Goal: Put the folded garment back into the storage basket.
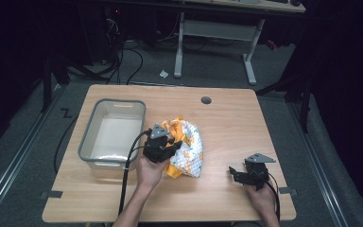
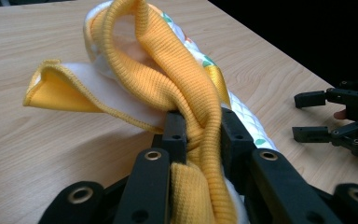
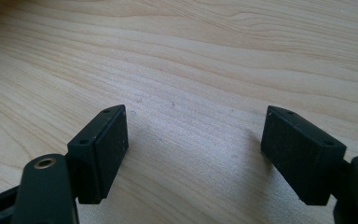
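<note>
A crumpled garment (image 1: 187, 147), white with a small print and orange ribbed trim, lies in the middle of the wooden table (image 1: 227, 118). My left gripper (image 1: 174, 144) is at its left side, shut on the orange ribbed band (image 2: 186, 107), which runs between the two jaws in the left gripper view (image 2: 200, 128). An orange-edged flap (image 2: 60, 91) sticks out to the left. My right gripper (image 1: 234, 172) sits low over bare wood near the front right, apart from the garment. Its jaws stand wide open with nothing between them (image 3: 196, 140). It also shows open at the edge of the left gripper view (image 2: 310, 116).
A grey plastic bin (image 1: 113, 133) stands on the table's left half, just left of my left gripper. A round cable hole (image 1: 206, 100) is near the far edge. Cables trail from both grippers off the front edge. A desk frame (image 1: 215, 42) stands beyond the table.
</note>
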A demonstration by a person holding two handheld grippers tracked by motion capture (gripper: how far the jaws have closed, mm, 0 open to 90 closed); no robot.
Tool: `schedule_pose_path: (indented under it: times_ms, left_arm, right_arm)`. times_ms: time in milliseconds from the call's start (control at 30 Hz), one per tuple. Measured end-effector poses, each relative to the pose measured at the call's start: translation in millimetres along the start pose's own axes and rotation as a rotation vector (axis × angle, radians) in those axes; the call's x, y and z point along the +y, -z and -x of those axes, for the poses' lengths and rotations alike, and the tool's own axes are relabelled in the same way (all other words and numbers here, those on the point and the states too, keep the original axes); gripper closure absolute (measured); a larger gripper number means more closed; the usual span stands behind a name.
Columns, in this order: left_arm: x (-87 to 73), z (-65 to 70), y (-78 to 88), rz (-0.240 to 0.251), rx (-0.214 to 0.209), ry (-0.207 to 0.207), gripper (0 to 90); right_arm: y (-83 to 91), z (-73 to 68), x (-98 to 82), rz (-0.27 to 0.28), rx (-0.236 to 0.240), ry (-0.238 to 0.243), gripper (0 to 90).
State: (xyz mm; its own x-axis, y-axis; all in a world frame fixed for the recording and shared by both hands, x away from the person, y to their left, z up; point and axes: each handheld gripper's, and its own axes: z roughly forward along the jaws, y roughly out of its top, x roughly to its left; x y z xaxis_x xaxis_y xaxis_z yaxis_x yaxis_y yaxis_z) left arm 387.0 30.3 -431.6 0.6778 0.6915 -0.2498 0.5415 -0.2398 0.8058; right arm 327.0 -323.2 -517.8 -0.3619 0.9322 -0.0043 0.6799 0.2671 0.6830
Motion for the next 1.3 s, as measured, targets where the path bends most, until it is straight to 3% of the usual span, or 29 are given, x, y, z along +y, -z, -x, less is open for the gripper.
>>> schedule_pose_path:
  times_ms: [267, 600, 933, 1300]
  left_arm:
    - [5.3, -6.6, 15.7, 0.018, -0.014, 0.019, 75.8]
    - [16.2, -16.9, 42.4, 0.041, 0.0, 0.007, 75.8]
    - [22.2, -37.6, 67.7, 0.07, 0.024, 0.033, 75.8]
    - [26.3, -53.2, 84.3, 0.071, 0.063, 0.032, 75.8]
  right_arm:
    - [-0.1, 0.1, 0.0, 0.001, 0.001, 0.001, 23.3]
    - [-0.1, 0.1, 0.0, 0.001, 0.001, 0.002, 23.3]
    - [0.0, 0.0, 0.0, 0.0, 0.0, 0.0, 23.3]
    - [-0.1, 0.2, 0.0, 0.001, 0.001, 0.002, 23.3]
